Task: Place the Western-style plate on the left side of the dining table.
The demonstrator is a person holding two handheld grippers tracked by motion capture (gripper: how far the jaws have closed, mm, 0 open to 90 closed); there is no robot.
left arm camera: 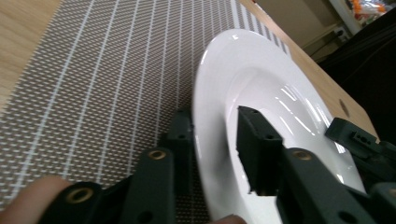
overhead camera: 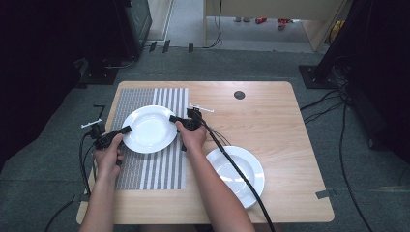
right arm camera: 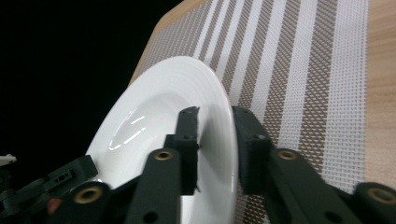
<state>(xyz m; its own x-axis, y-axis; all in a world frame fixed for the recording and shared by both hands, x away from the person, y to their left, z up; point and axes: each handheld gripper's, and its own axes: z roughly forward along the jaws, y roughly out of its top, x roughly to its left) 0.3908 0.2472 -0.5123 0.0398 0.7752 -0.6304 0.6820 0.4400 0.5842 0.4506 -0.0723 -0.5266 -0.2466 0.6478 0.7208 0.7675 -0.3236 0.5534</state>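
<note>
A white deep plate (overhead camera: 149,128) sits over a striped placemat (overhead camera: 159,169) on the left half of the wooden table (overhead camera: 275,121). My left gripper (overhead camera: 126,129) clamps the plate's left rim. Opposite it, my right gripper (overhead camera: 173,119) clamps the right rim. In the left gripper view the plate (left arm camera: 261,88) runs edge-on between the two jaws of the left gripper (left arm camera: 212,126), with the other gripper (left arm camera: 359,140) at the far rim. The right gripper view shows the right gripper (right arm camera: 215,116) with its jaws pressed on either side of the plate's (right arm camera: 159,107) rim, above the placemat (right arm camera: 299,70).
A second white plate (overhead camera: 254,171) lies near the front right of the table, with the right gripper's cable running across it. A dark round hole (overhead camera: 239,94) marks the table's back edge. Cables and dark equipment stand on the floor around the table.
</note>
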